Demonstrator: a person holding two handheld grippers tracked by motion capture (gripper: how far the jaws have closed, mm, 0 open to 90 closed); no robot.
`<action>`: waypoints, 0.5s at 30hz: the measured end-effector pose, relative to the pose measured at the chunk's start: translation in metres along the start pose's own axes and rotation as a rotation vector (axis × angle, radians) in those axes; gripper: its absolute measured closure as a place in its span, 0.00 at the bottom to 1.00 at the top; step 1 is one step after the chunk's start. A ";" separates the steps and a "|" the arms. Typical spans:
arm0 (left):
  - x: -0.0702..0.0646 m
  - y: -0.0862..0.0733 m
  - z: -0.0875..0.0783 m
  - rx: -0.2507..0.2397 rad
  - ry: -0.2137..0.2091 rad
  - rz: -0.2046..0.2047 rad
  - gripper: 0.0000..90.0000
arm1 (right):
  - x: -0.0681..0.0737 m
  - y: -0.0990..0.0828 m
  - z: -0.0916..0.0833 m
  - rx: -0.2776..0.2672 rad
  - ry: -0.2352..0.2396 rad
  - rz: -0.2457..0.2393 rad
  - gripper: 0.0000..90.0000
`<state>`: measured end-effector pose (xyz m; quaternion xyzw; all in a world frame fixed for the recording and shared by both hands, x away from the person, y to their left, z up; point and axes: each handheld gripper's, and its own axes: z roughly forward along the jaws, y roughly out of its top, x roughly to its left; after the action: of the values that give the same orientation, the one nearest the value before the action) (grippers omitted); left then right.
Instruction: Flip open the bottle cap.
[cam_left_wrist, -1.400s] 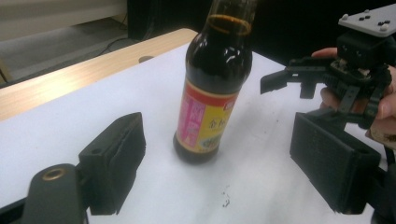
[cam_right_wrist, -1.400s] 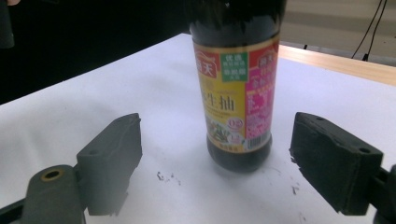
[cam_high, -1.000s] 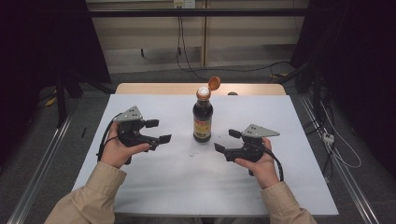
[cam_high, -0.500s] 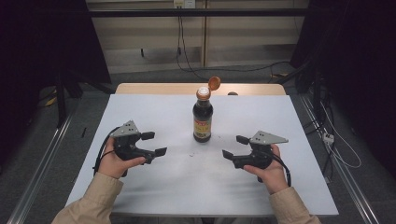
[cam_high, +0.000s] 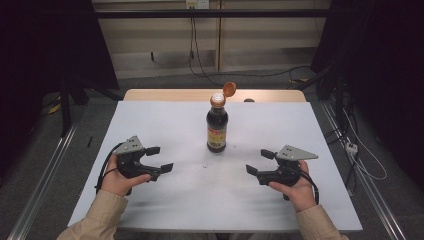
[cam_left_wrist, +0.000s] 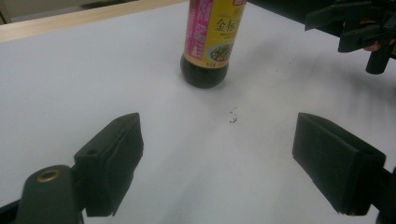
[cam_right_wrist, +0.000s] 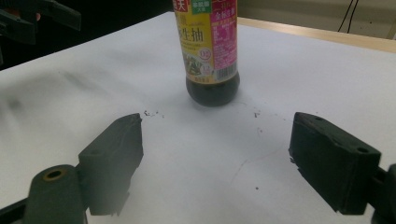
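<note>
Both grippers stand wide with nothing between their jaws: the left gripper (cam_high: 161, 159) low over the table's (cam_high: 165, 120) left side, the right gripper (cam_high: 260, 162) low over its right side, each pointing inward toward the middle. A second ago both hands were closer to the bottle (cam_high: 217, 122), flanking it at about the height of its lower half; since then they have drawn back toward the near edge and apart, and the left one has sunk closer to the white tabletop. The bottle has not shifted in that time. Judging by this retreat, the work on the bottle looks finished or paused, with the hands settling into a rest position instead of lining up a new grasp.

The bottle stands upright on the far-middle part of the table, well apart from either gripper. It is a dark glass-like bottle with a yellow and red label, and dark liquid fills it nearly to the neck. Its orange flip cap (cam_high: 229, 89) is hinged open and tilts up to the right of the mouth, so the contents are exposed. In the left gripper view the bottle's base (cam_left_wrist: 204, 74) sits beyond the open jaws, with the other gripper at the far right. In the right gripper view the base (cam_right_wrist: 212, 93) likewise stands ahead, centred between the pads. A few dark specks (cam_left_wrist: 232, 116) lie on the white surface near the bottle.
</note>
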<state>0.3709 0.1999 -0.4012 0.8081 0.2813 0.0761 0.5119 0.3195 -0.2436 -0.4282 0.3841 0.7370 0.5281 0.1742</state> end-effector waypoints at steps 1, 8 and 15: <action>0.000 -0.001 -0.001 0.000 0.001 0.005 0.18 | 0.000 -0.001 -0.001 0.001 -0.001 -0.003 0.19; -0.001 -0.013 -0.006 -0.004 0.008 -0.002 0.18 | -0.001 -0.005 -0.009 -0.003 -0.006 -0.013 0.19; -0.001 -0.025 -0.007 0.011 0.008 -0.012 0.16 | -0.006 -0.015 -0.021 0.001 -0.031 -0.007 0.19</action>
<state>0.3579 0.2132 -0.4192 0.8090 0.2883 0.0747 0.5067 0.3041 -0.2641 -0.4350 0.3896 0.7358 0.5213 0.1873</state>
